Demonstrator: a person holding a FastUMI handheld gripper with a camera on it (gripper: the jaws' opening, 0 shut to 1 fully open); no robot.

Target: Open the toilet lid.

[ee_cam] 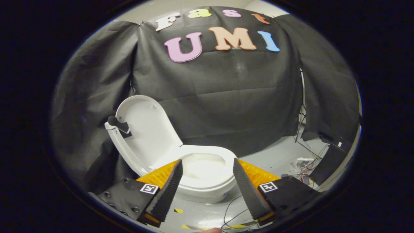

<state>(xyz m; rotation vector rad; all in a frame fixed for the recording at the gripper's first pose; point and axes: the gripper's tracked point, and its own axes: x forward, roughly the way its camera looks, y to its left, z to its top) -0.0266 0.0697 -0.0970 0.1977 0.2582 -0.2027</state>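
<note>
Beyond the fingers, toilet lid (147, 129): raised, leaning back on its hinge against the black cloth wall (226, 106); judged already open, its own tilt holding it up
Seat and bowl (207, 171): just ahead, seen through the gap between the fingertips; uncovered
Gripper (207, 166): fingers spread wide, grasping nothing, clear of the toilet; judged free since the lid needs no support
Floor (275, 158): pale, smooth; loose cables (302, 174) beyond the right finger
Room: cloth-draped booth
</note>
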